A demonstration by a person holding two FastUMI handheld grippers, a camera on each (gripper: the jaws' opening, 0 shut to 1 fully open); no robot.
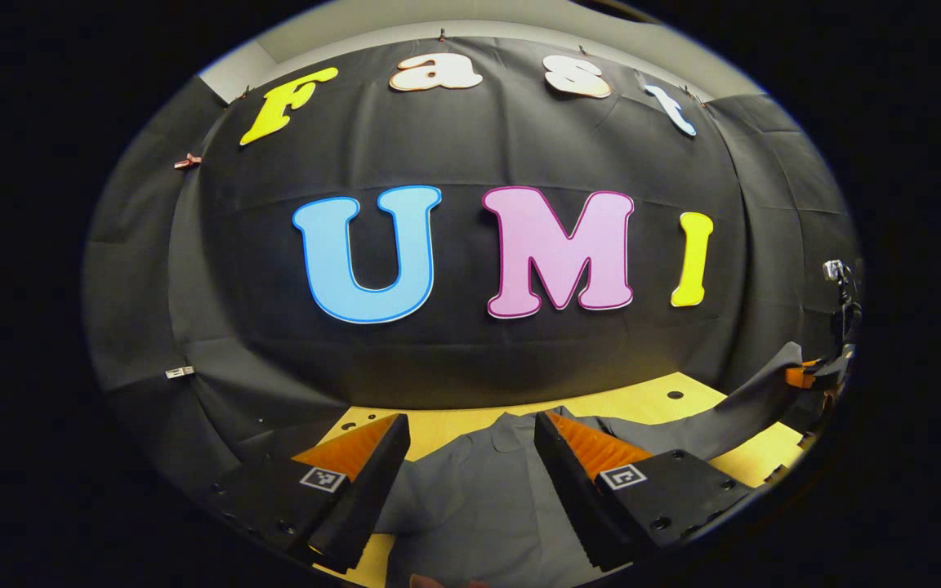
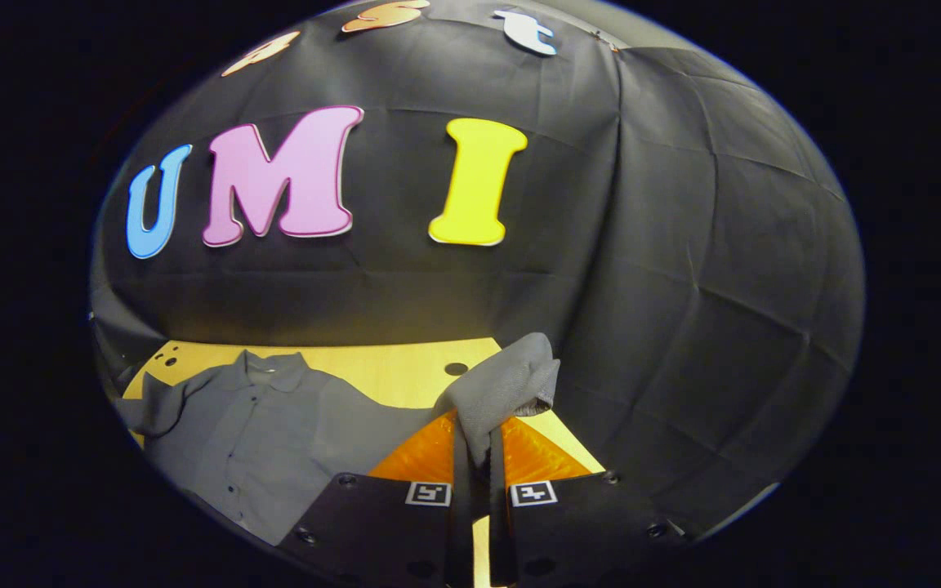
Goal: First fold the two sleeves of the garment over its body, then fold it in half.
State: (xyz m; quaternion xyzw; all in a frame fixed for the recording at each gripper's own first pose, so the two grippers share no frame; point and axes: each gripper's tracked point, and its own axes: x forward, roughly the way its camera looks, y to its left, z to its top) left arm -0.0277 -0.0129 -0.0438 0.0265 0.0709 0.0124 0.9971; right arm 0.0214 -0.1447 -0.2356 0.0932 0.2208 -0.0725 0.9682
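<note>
Your right gripper (image 2: pixel 477 469) pinches one sleeve (image 2: pixel 503 388) lifted beside the shirt (image 2: pixel 274 433); left gripper (image 1: pixel 470 465) spread above it; both sleeve folds and halving remain.

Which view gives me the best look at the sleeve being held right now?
The right gripper view: the sleeve sits close up, its cuff pinched between the right hand-held gripper's fingers, lifted off the table. The left gripper view shows that sleeve far off at the edge, stretched up toward the other gripper.

No readable text, square coded tags (image 2: pixel 428 493) on hand-held grippers (patterns, not words)
</note>
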